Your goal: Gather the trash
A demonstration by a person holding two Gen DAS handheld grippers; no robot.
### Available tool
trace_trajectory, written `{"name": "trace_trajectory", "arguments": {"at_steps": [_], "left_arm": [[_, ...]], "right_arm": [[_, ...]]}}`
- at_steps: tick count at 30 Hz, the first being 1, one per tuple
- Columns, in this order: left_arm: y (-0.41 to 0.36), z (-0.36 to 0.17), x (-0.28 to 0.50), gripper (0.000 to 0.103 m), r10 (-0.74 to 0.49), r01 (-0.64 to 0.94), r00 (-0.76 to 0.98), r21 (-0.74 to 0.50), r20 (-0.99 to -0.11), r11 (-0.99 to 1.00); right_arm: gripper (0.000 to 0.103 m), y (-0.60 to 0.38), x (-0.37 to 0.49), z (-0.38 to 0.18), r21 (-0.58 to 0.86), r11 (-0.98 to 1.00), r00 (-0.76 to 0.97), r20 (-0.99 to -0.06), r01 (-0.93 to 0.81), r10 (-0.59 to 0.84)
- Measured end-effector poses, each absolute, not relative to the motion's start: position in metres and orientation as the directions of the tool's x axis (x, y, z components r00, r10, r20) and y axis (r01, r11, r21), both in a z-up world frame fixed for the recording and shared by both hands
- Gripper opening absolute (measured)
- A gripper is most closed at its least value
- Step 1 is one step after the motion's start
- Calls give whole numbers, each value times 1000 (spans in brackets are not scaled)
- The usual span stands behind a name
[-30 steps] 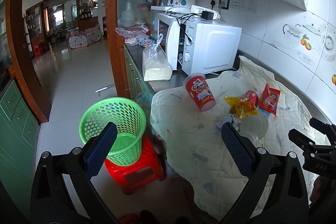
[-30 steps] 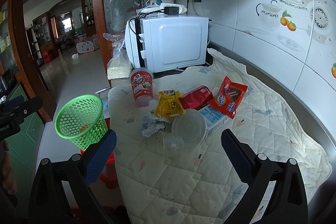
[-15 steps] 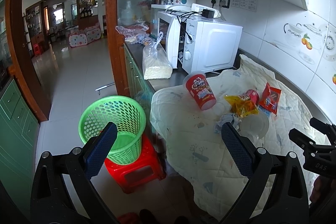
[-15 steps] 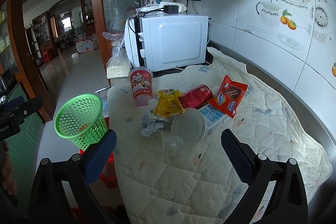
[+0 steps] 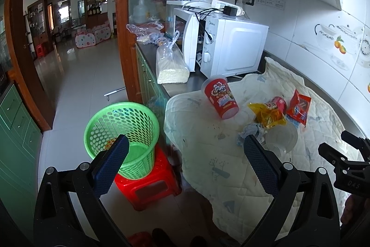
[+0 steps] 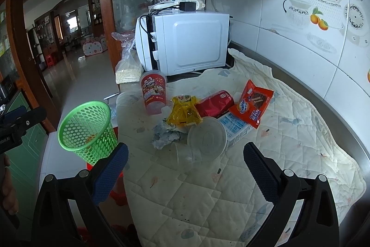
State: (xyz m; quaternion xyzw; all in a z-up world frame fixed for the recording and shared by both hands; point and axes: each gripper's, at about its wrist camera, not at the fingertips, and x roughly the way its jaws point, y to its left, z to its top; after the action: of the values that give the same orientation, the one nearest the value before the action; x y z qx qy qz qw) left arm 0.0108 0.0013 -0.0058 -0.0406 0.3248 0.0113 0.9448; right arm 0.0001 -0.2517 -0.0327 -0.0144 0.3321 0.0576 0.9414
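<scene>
Quilted cream cloth (image 6: 289, 131) covers the counter beside a white microwave (image 6: 185, 43); we read "Midea" on its front in the left view. Our green basket (image 5: 120, 131) sits on a red stool (image 5: 148, 186). An orange wrapper (image 6: 253, 105) reads "Ovaltine". Our right gripper (image 6: 185, 168) gapes wide and empty before the clear cup (image 6: 187, 156); our left gripper (image 5: 185, 163) likewise, level, between basket and cloth.

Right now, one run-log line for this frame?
phase: approach | left claw: open, empty | right claw: open, empty | trash pile: on quilted cloth, untouched | green basket: on red stool
</scene>
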Motion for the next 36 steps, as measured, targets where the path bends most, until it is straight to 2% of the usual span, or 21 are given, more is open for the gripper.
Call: {"name": "trace_trajectory", "arguments": {"at_steps": [20,36], "left_arm": [[-16,-26,45,98,6,-40,739,-36,-673,999],[-30,-31,97,98,-36,-27,692,-75,-721,997]], "right_arm": [[97,-268,25,-46,15,995,750,-656,-94,81],[97,-318,61,-42,15,999,766,-642,-32,34]]}}
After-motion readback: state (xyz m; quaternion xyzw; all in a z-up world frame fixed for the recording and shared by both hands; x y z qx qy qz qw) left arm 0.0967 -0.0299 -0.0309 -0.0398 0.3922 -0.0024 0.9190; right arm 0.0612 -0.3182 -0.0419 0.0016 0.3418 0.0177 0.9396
